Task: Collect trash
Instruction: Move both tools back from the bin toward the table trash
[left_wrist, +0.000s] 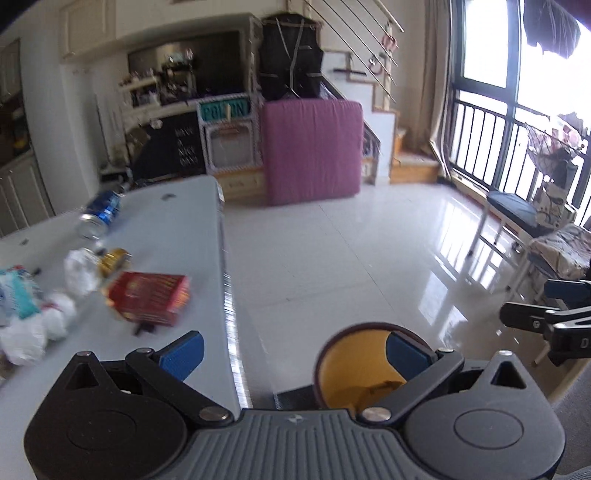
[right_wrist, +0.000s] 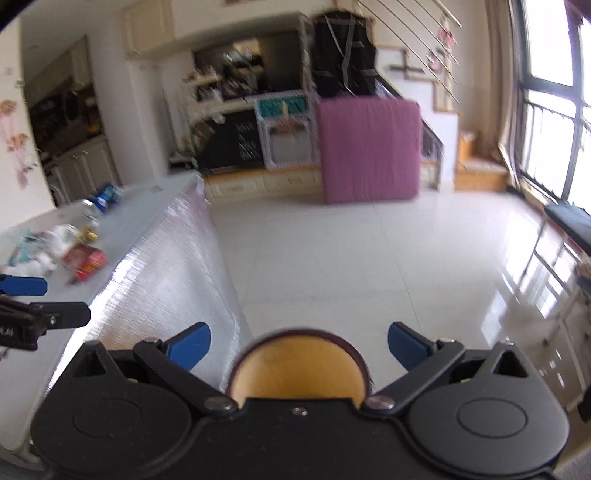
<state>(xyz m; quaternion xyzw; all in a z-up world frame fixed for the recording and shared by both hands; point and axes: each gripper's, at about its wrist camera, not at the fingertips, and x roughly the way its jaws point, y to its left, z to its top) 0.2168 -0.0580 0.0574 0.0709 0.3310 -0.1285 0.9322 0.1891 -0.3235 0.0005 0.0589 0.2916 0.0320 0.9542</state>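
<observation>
Trash lies on the white table (left_wrist: 177, 221): a blue can (left_wrist: 101, 214) on its side, a gold can (left_wrist: 114, 260), crumpled white wrappers (left_wrist: 33, 332), a teal packet (left_wrist: 18, 291) and a red box (left_wrist: 151, 297). My left gripper (left_wrist: 295, 354) is open and empty, hanging over the table's right edge, with the red box just ahead to the left. A round bin with a yellow inside (left_wrist: 354, 369) sits on the floor under its right finger. My right gripper (right_wrist: 299, 347) is open and empty, directly above the bin (right_wrist: 299, 369). The same trash (right_wrist: 81, 258) shows far left.
Glossy white floor tiles (left_wrist: 332, 251) stretch ahead to a purple mat (left_wrist: 314, 151) leaning on a cabinet. A stool and chairs (left_wrist: 509, 218) stand by the window at right. The table's side panel (right_wrist: 166, 258) drops close beside the bin.
</observation>
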